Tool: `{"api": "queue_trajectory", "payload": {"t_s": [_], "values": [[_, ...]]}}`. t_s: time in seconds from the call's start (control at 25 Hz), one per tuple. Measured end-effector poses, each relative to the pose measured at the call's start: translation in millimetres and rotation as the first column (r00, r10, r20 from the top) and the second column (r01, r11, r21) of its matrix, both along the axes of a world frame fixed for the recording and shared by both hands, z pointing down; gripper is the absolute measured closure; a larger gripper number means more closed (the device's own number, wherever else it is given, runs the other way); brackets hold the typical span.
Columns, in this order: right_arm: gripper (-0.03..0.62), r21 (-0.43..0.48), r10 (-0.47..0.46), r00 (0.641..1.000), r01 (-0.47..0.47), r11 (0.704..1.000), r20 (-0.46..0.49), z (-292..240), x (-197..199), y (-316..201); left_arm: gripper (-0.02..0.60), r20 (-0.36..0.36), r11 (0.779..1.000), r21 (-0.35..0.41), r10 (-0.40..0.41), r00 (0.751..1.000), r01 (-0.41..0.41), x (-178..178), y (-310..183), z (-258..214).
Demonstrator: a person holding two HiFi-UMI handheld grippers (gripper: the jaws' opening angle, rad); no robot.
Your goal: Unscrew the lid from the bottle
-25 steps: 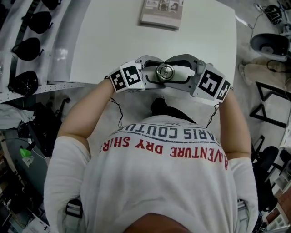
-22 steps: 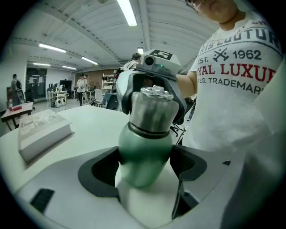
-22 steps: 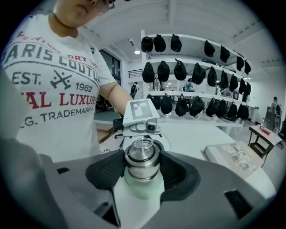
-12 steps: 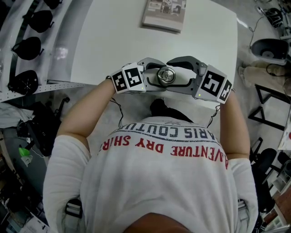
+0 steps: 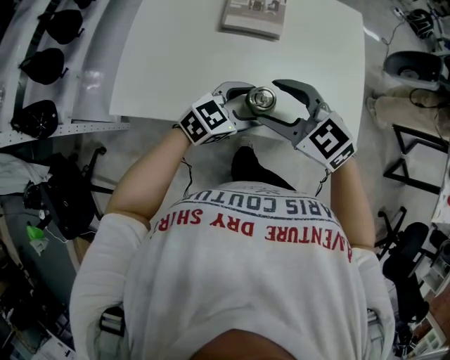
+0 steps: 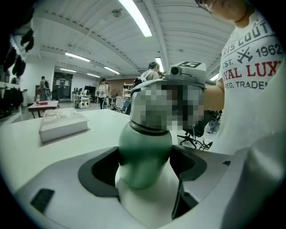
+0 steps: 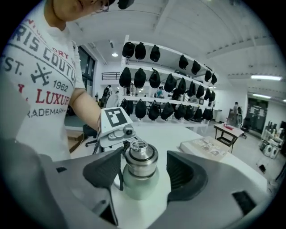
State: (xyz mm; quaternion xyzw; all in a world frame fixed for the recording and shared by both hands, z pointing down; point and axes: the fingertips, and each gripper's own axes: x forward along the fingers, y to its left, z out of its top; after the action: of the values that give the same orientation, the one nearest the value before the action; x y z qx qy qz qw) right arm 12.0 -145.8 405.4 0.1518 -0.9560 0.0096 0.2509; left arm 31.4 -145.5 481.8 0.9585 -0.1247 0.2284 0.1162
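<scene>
Standing close to the near edge of the surface (image 5: 176, 63), the bottle (image 6: 145, 156) is clamped round its green body by the left claw (image 6: 145, 167); that grip is shown only in the left gripper view. The steel lid (image 7: 140, 159) is flanked by the right claw (image 7: 144, 172), whose jaws are opening. Bare surface is left up to the book (image 5: 253, 17).

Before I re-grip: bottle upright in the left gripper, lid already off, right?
No: the lid sits on the bottle, between the opening jaws of the right gripper; the right gripper view shows it. The bottle does stand upright in the left gripper.
</scene>
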Motion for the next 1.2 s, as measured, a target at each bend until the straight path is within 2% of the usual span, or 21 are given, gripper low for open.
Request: {"api": "queue_trajectory", "payload": {"t_s": [0.24, 0.52, 0.68, 0.8, 1.0, 1.2], "values": [[0.290, 0.023, 0.192, 0.980, -0.194, 0.981, 0.059, 4.4, -3.3, 1.2, 0.210, -0.025, 0.983, 0.008, -0.182, 0.983, 0.182, 1.3, -1.3, 0.7], [0.292, 0.060, 0.334, 0.939, -0.339, 0.939, 0.076, 5.8, 4.0, -5.3, 0.210, -0.033, 0.955, 0.014, -0.295, 0.955, 0.296, -0.9, -2.0, 0.5], [0.306, 0.055, 0.345, 0.934, -0.351, 0.935, 0.091, 4.6, 0.2, -2.8, 0.210, -0.032, 0.936, 0.019, -0.350, 0.936, 0.351, -0.4, -2.0, 0.2], [0.341, 0.057, 0.351, 0.931, -0.358, 0.932, 0.097, 4.3, 0.4, -3.3, 0.210, -0.035, 0.928, 0.018, -0.372, 0.927, 0.373, 0.6, -2.9, 0.4], [0.345, 0.057, 0.330, 0.939, -0.336, 0.940, 0.098, 5.3, -1.5, -3.8, 0.210, -0.030, 0.928, 0.018, -0.371, 0.928, 0.371, -1.8, -3.6, 1.4], [0.345, 0.046, 0.272, 0.958, -0.277, 0.960, 0.087, 5.6, -2.1, -3.2, 0.210, -0.041, 0.931, 0.017, -0.363, 0.931, 0.364, -1.1, -2.8, 1.3]]}}
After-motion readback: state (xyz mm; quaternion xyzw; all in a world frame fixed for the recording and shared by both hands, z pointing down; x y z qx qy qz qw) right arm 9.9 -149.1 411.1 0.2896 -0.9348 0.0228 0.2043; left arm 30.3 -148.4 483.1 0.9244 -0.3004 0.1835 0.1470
